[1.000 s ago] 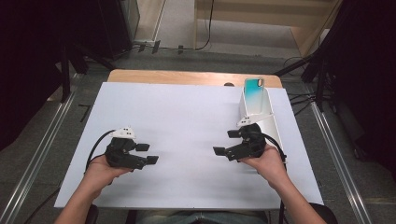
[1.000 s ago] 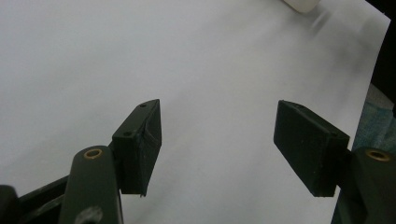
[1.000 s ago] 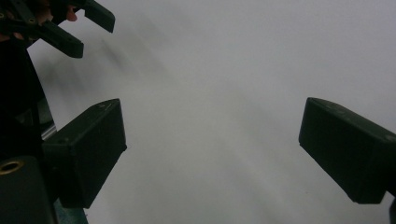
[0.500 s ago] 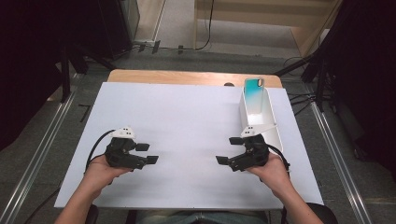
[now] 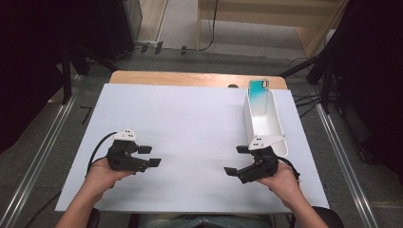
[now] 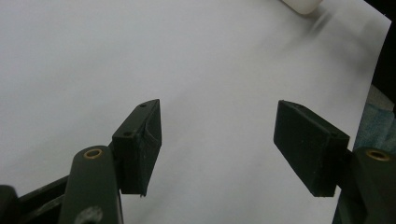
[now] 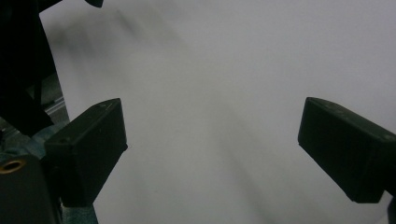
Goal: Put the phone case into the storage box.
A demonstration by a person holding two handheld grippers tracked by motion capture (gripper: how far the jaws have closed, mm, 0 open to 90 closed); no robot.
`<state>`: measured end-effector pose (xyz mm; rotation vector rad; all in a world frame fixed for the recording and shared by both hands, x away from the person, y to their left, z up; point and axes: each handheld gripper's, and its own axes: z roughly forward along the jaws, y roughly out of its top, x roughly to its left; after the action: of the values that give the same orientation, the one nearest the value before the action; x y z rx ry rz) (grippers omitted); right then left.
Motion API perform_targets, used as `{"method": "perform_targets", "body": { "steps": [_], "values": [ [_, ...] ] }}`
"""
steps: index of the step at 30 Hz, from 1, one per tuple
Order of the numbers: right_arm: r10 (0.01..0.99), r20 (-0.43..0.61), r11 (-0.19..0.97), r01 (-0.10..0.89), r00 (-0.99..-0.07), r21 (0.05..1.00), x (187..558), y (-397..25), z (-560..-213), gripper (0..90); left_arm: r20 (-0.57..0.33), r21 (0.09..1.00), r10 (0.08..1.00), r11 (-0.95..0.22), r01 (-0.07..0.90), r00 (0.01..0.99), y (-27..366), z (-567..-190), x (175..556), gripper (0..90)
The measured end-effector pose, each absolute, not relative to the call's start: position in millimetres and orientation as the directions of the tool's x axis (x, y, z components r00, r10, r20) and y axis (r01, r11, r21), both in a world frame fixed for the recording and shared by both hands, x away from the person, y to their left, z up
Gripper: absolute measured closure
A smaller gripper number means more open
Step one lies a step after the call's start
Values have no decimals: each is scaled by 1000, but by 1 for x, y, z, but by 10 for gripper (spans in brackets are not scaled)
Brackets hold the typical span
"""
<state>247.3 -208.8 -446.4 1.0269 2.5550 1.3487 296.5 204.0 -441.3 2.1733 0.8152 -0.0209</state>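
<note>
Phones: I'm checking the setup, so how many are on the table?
1. The phone stands at the far end of the white bin, right side of the table.

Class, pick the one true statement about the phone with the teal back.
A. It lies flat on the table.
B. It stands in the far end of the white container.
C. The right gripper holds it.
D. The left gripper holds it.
B: the phone stands propped in the far end of the white container; the left gripper and right gripper are both open and empty.
</note>
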Motion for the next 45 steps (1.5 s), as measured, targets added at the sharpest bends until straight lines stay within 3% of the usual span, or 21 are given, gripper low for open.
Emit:
{"method": "perform_targets", "body": {
  "steps": [13, 14, 15, 27, 30, 45],
  "values": [
    [566, 214, 418, 501, -796, 758, 234, -216, -456, 67, -271, 681, 546, -474, 559, 793, 204, -441, 296, 323],
    [565, 211, 421, 500, -797, 757, 233, -216, -457, 74, -271, 680, 547, -473, 560, 792, 204, -441, 296, 322],
    [565, 208, 428, 500, -798, 753, 232, -217, -458, 143, -272, 680, 547, -473, 560, 792, 204, -441, 297, 322],
    [558, 182, 438, 474, -810, 764, 226, -223, -465, 155, -270, 680, 545, -476, 558, 794, 204, -441, 297, 322],
    [553, 188, 440, 476, -811, 761, 224, -224, -466, 217, -270, 680, 544, -477, 558, 794, 204, -441, 297, 322],
    [556, 172, 483, 484, -813, 730, 222, -226, -473, 223, -278, 680, 538, -475, 558, 796, 204, -442, 297, 322]
  ]
}}
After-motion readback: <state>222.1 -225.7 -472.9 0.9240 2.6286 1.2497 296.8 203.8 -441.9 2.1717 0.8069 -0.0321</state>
